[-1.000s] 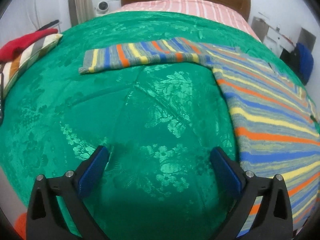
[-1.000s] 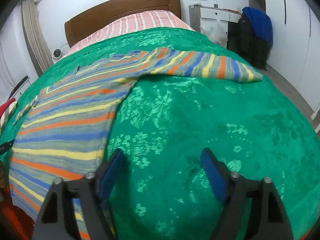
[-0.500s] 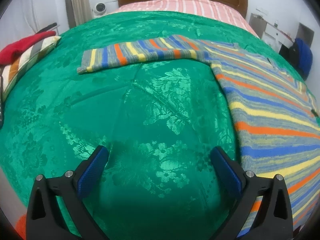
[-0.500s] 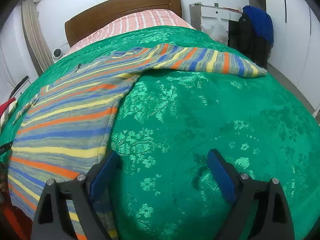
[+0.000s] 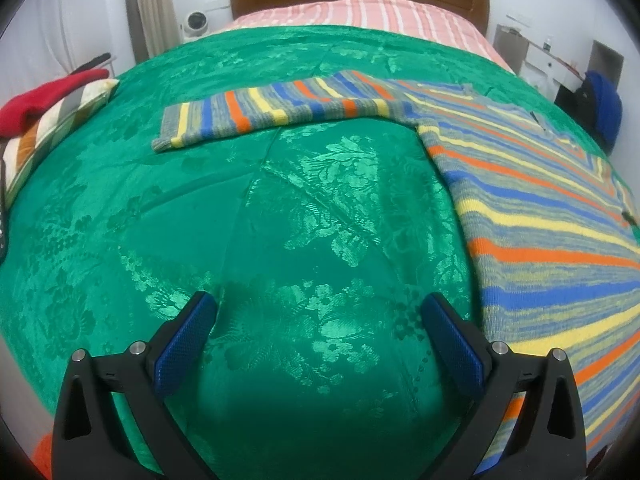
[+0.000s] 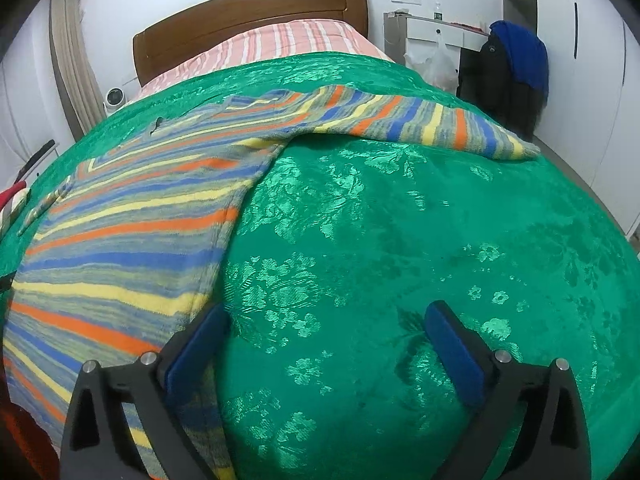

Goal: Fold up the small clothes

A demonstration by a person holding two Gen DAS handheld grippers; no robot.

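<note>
the striped sweater (image 5: 540,216) lay flat on the bed's green cover (image 5: 280,240), both sleeves spread out sideways. the left tongs (image 5: 318,320) stood wide over bare cover, holding nothing. the right tongs (image 6: 326,332) were opening, nothing between them, their left pad (image 6: 196,354) over the sweater's edge.

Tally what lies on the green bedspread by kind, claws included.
Striped sweater: 1, spread flat, both sleeves out
Striped cushion: 1, at the edge
Red cloth: 1, on the cushion
Claws: 2, left claw open, right claw opening, nothing between the fingers
Total: 5
</note>
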